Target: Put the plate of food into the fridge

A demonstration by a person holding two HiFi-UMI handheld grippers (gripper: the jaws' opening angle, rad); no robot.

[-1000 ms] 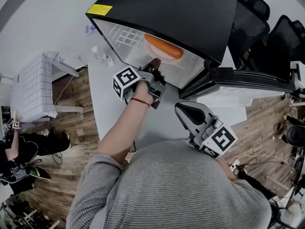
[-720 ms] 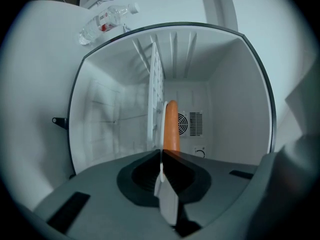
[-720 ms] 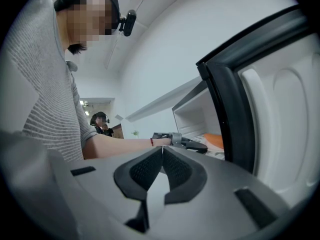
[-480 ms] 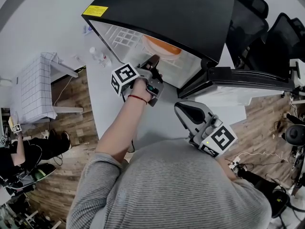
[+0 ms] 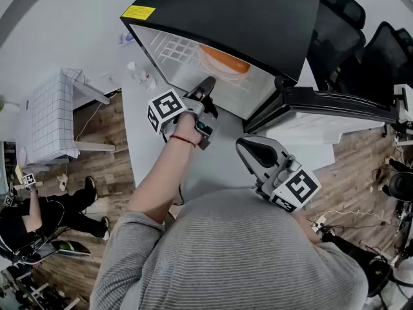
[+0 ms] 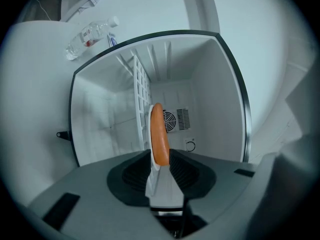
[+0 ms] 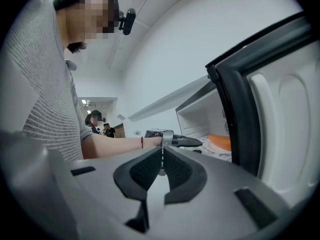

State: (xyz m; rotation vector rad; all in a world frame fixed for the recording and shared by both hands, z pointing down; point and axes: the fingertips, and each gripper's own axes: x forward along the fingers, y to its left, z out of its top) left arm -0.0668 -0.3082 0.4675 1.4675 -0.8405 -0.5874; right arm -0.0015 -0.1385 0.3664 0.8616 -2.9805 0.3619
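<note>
The open black fridge (image 5: 258, 18) stands on the white table. A white plate with orange food (image 5: 224, 60) lies inside on its wire shelf (image 6: 141, 99). My left gripper (image 5: 208, 84) is at the fridge mouth, just in front of the plate. Its jaws have just been opening and now stand apart. In the left gripper view the plate of food (image 6: 159, 131) shows edge-on in the gap between them. My right gripper (image 5: 246, 148) hangs shut and holding nothing over the table, near the body. The right gripper view shows the left gripper (image 7: 192, 143) level with the plate (image 7: 220, 143).
The fridge door (image 5: 335, 105) stands open to the right, close to my right gripper (image 7: 161, 153). A water bottle (image 5: 139, 75) lies on the table (image 5: 213, 157) left of the fridge. Black chairs (image 5: 381, 50) stand behind. A clothed side table (image 5: 42, 118) and a person (image 5: 39, 212) are at left.
The left gripper's jaws have come apart from the plate, and the hand has drawn back slightly from the fridge opening. The plate stays on the shelf. The right gripper has not moved.
</note>
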